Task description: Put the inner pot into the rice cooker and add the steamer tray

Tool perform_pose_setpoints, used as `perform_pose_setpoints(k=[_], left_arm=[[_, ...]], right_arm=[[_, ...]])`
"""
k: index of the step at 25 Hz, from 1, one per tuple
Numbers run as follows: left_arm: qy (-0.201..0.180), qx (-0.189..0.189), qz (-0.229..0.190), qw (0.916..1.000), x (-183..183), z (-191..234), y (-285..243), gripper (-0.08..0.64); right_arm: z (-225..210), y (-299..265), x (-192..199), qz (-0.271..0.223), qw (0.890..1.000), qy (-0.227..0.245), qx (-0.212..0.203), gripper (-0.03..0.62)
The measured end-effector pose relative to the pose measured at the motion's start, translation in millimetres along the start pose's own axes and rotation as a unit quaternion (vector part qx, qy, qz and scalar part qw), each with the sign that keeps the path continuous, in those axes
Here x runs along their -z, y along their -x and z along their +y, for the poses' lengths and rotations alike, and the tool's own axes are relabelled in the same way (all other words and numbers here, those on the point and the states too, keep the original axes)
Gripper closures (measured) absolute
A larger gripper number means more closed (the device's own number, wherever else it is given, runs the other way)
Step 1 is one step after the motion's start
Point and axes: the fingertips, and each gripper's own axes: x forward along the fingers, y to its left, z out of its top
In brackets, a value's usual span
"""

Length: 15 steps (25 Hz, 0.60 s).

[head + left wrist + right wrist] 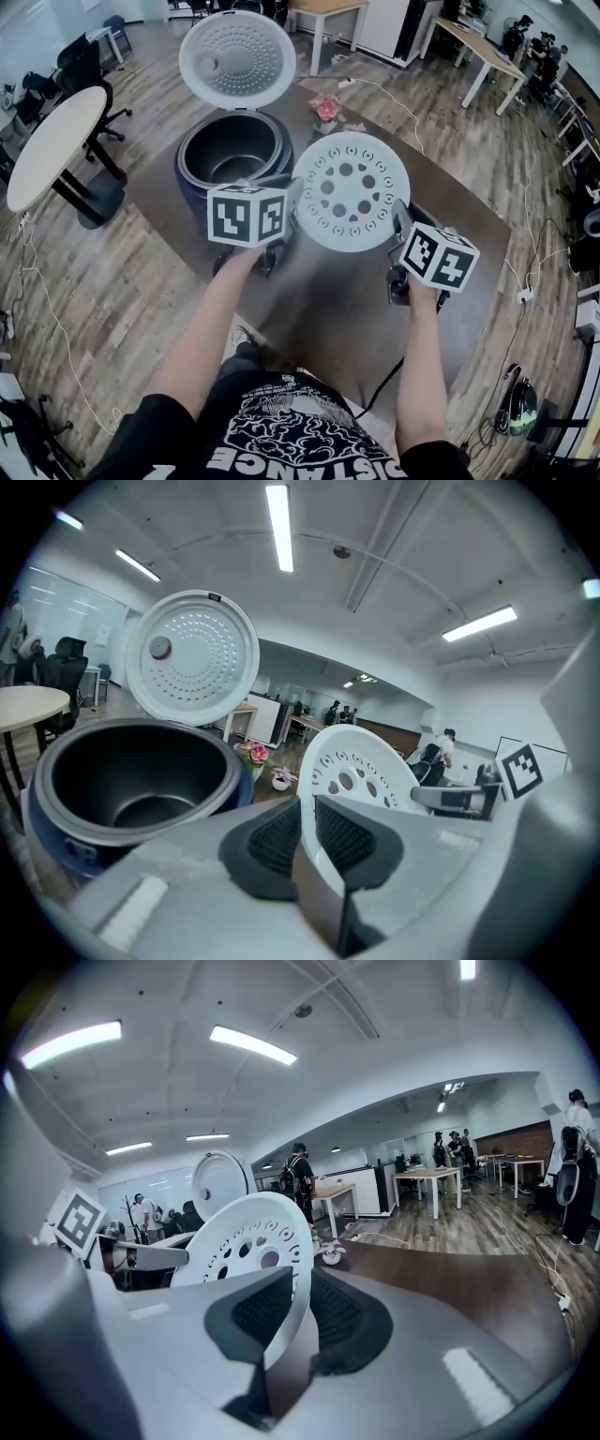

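A white perforated steamer tray (349, 190) hangs in the air over the table, held by its rim on both sides. My left gripper (286, 208) is shut on the tray's left rim (309, 822). My right gripper (398, 225) is shut on its right rim (292, 1312). The blue rice cooker (232, 155) stands just left of the tray with its round white lid (236, 58) up. The dark inner pot (131, 780) sits inside it, empty.
A small pot of pink flowers (326, 112) stands behind the tray on the brown table (450, 225). A round white table (52, 145) and office chairs stand at the left. A black cable runs off the table's near edge. People stand far across the room.
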Motion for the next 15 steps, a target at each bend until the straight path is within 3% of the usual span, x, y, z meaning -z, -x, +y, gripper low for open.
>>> perform_pose_setpoints(k=[15], left_arm=[[0.004,-0.024,-0.05,0.9985,-63.4,97.3,55.5,0.509]], right_arm=[[114.5,-57.6,-52.7,-0.03,0.998,0.019,-0.054,0.535]])
